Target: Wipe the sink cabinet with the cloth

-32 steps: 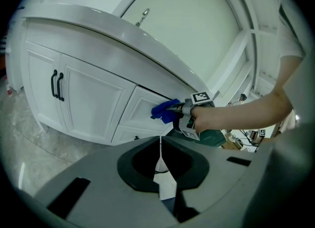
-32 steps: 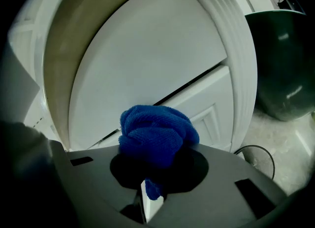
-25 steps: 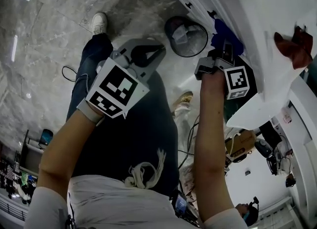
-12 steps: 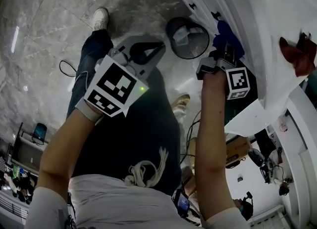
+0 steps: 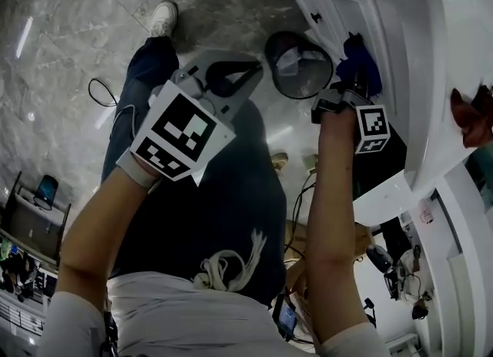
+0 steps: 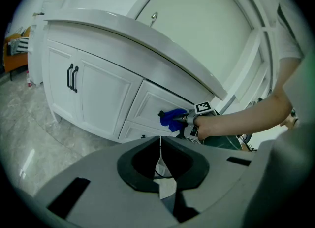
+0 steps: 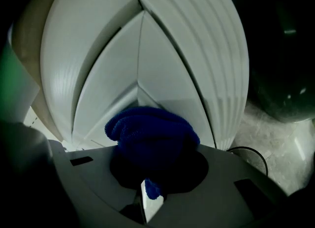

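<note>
**Right gripper** [image 7: 150,182]: jaws clamped on the bunched dark-blue microfibre cloth [image 7: 150,138]. The wad bulges out ahead of the tips, so fabric rather than plastic meets the surface.

**Cloth, position:** at the right of the scene, apparently pressed to a panelled drawer front of the white sink cabinet [image 6: 98,94], below the countertop overhang. Contact is judged from the left gripper view, not certain.

**Left gripper** [image 6: 160,146]: jaws closed together, nothing between them. It is held back on the near left, well apart from the cabinet, probably parked clear of the wiping arm.

**Round dark waste bin** [image 5: 299,64]: on the floor near the cabinet base, left of the cloth.
</note>
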Demonstrator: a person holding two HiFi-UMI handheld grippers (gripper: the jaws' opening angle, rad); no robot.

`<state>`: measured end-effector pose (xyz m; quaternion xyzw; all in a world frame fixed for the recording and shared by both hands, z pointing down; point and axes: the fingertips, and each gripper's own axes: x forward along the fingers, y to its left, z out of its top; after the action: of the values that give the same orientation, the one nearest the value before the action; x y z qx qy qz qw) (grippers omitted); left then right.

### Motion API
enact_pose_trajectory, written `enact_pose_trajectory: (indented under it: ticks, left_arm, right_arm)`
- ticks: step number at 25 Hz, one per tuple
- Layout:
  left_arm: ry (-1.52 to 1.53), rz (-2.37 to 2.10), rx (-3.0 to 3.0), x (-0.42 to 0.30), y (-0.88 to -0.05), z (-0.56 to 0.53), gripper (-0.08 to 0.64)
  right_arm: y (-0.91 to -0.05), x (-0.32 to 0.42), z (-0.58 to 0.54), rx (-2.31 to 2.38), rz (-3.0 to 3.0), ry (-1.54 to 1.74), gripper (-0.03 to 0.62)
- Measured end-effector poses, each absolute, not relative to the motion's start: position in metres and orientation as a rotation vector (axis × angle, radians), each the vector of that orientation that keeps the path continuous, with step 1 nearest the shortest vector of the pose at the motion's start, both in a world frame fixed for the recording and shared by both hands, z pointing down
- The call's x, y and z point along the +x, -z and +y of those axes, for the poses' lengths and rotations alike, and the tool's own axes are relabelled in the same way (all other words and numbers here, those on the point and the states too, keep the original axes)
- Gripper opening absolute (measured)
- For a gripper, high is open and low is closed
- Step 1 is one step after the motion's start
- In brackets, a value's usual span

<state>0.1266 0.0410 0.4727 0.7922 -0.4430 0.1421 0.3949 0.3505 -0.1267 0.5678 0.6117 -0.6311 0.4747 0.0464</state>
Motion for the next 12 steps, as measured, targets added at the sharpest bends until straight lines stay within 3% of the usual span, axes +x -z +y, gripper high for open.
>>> enact_pose_trajectory:
  ticks: [12]
  left_arm:
    - [-0.316, -1.228, 1.926, 0.107, -0.492, 0.059, 0.014]
  right_arm:
    - [-0.606, 0.348, -0.132, 1.869, -1.855, -1.427, 0.06]
